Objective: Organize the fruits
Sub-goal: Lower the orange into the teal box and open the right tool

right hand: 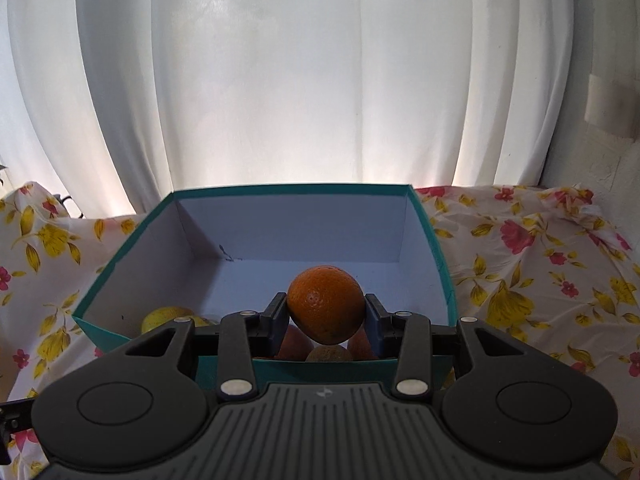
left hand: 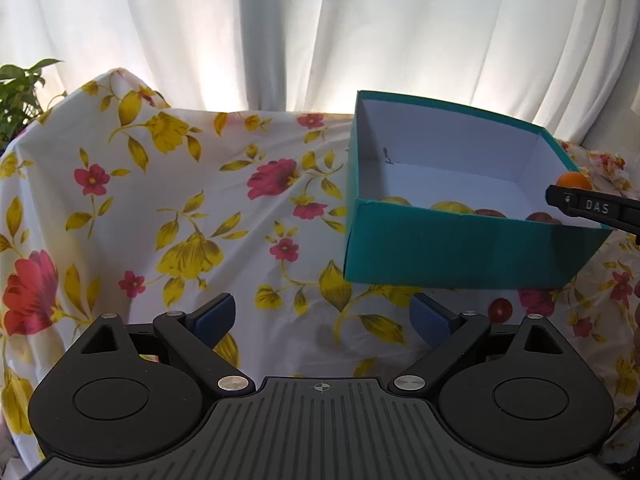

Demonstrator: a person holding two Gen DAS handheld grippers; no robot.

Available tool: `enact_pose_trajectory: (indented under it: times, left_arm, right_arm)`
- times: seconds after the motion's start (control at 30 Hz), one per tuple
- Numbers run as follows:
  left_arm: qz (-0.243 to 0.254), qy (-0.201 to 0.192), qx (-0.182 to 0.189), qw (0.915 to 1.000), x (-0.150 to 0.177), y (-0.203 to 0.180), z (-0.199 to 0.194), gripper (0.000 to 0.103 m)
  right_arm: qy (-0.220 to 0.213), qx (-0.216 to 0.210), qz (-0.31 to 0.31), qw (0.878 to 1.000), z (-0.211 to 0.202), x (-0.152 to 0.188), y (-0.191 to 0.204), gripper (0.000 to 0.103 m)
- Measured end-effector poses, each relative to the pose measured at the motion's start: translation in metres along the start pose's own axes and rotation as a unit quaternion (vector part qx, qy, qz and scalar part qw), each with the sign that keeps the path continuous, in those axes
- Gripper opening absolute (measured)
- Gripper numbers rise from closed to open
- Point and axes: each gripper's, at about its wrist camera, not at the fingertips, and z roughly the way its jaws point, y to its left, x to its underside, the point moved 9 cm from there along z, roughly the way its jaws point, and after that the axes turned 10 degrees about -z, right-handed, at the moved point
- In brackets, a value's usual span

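My right gripper (right hand: 325, 312) is shut on an orange (right hand: 325, 304) and holds it over the near part of an open teal box (right hand: 434, 240) with a white inside. Below it in the box lie several fruits: a yellow one (right hand: 168, 317) at the near left and reddish ones (right hand: 296, 345) under the orange. In the left wrist view the box (left hand: 460, 248) stands at the right, with the orange (left hand: 574, 181) and the right gripper's finger (left hand: 592, 205) over its right wall. My left gripper (left hand: 323, 317) is open and empty above the floral cloth, left of the box.
A small red fruit (left hand: 500, 309) lies on the floral cloth (left hand: 168, 200) just in front of the box. White curtains (right hand: 320, 80) hang behind the table. A green plant (left hand: 20, 92) stands at the far left edge.
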Motion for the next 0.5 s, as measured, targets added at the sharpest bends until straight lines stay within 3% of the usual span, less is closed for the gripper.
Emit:
enact_pose_trajectory:
  times: [0.33, 0.5]
  left_arm:
    - [0.003, 0.012, -0.009, 0.9999, 0.0051, 0.0000, 0.0055, 0.097]
    - [0.009, 0.016, -0.008, 0.9998, 0.0064, -0.0033, 0.0089, 0.097]
  right_arm:
    - [0.022, -0.003, 0.000, 1.000, 0.0116, 0.0097, 0.0021, 0.039]
    - [0.011, 0.007, -0.006, 1.000, 0.0071, 0.0069, 0.0001, 0.040]
